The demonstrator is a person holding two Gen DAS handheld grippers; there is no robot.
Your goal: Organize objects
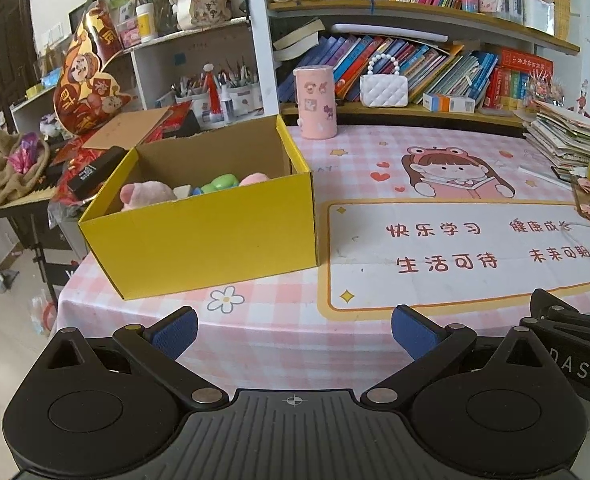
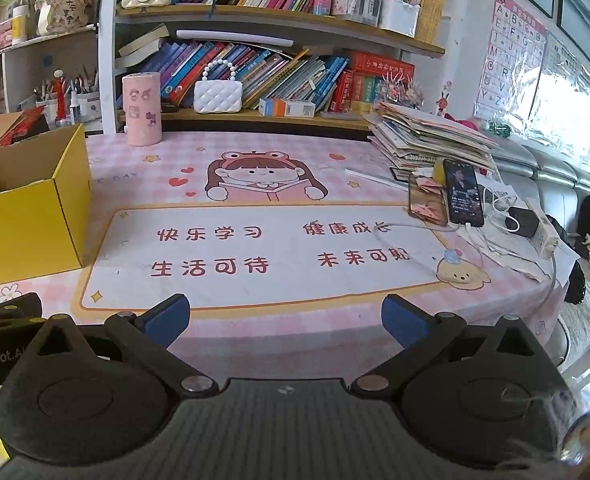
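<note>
Bookshelves crammed with books back a worktop (image 2: 335, 320) under a pink checked cloth. On its left part stands an open yellow box (image 1: 199, 236) holding a pink plush toy (image 1: 145, 196) and a green toy (image 1: 221, 183). Both the left gripper (image 1: 293, 334) and right gripper (image 2: 285, 322) hover near the worktop's front edge, spread wide and holding nothing.

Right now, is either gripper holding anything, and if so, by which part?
Nothing is held. The left gripper and right gripper are both open and empty above the table's near edge; the toys lie in the yellow box.
</note>
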